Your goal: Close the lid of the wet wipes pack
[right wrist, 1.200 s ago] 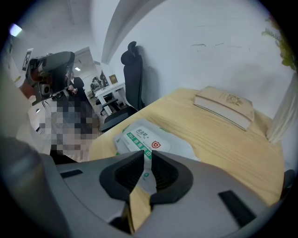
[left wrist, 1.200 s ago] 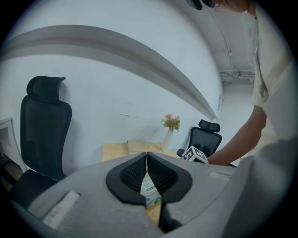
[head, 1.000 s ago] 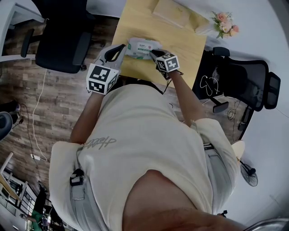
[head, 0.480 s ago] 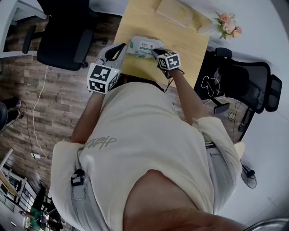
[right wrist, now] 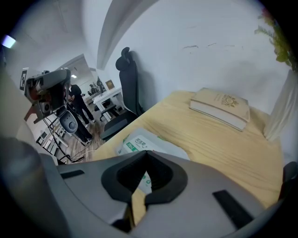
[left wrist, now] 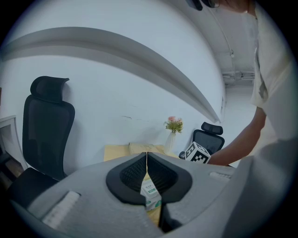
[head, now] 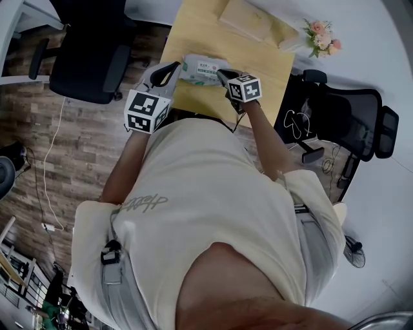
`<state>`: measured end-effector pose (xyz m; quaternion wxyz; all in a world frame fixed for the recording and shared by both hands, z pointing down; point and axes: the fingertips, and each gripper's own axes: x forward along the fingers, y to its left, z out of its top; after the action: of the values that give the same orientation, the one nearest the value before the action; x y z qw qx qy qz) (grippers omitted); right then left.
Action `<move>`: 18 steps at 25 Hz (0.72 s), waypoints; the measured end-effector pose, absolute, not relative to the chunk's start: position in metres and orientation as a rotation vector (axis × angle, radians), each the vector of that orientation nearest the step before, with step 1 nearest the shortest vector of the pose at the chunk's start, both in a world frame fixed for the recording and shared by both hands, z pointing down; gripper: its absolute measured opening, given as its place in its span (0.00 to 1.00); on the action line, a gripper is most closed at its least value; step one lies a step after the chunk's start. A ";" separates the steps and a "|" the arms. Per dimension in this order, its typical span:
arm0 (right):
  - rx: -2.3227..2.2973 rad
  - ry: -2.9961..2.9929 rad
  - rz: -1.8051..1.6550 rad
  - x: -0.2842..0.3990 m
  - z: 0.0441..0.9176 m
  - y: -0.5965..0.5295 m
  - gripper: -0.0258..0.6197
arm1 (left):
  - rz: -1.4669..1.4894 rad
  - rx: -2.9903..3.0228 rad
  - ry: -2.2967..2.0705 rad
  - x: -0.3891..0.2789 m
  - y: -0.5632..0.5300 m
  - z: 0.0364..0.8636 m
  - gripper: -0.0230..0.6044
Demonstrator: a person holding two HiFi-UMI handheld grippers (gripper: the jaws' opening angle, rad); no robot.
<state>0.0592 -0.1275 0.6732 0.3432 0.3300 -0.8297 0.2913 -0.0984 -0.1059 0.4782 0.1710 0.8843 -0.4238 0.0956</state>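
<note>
While the person in the cream shirt (head: 193,213) leans over the table (head: 193,38), both grippers are down at its near edge, one on each side of the wet wipes pack (head: 203,68). The left gripper (head: 169,69) is squeezed all the way closed with nothing in it. In its own view the two black pads meet along a thin line, and the pack only peeks out below and past them. Same story for the right gripper (head: 223,75): pads pressed together, empty, with the pack lying flat on the wood just beyond the tips. From above, the left tips are at the pack's left end and the right tips at its right end. They're really close, but I can't tell if either one is actually touching it. Can't make out whether the lid is up or down either, I just see the white and green label on top. Further back on the table there's a pale book (head: 245,18) lying flat, and at the far right corner a white vase (head: 293,44) of pink flowers (head: 319,32). Off the table, a black office chair (head: 90,58) stands on the wood floor (head: 84,148) to the left and a second black chair (head: 348,119) to the right.
</note>
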 end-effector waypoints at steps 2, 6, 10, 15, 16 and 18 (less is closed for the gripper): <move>0.851 -2.160 0.742 0.059 0.668 -0.129 0.04 | 0.269 2.513 -1.196 -0.097 -0.106 0.478 0.06; 0.831 -2.161 0.718 0.056 0.665 -0.131 0.04 | 0.267 2.521 -1.187 -0.095 -0.108 0.478 0.06; 0.799 -2.153 0.703 0.049 0.669 -0.131 0.04 | 0.260 2.518 -1.200 -0.097 -0.110 0.479 0.06; 0.768 -2.149 0.702 0.040 0.676 -0.132 0.04 | 0.266 2.483 -1.219 -0.103 -0.108 0.487 0.06; 0.761 -2.149 0.701 0.037 0.677 -0.133 0.04 | 0.270 2.477 -1.221 -0.103 -0.107 0.488 0.06; 0.746 -2.146 0.699 0.034 0.681 -0.134 0.04 | 0.281 2.466 -1.217 -0.103 -0.104 0.491 0.06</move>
<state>0.0341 -0.1336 0.6814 0.3729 0.2913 -0.8377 0.2728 -0.1031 -0.1035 0.4910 0.1878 0.8763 -0.4324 0.1000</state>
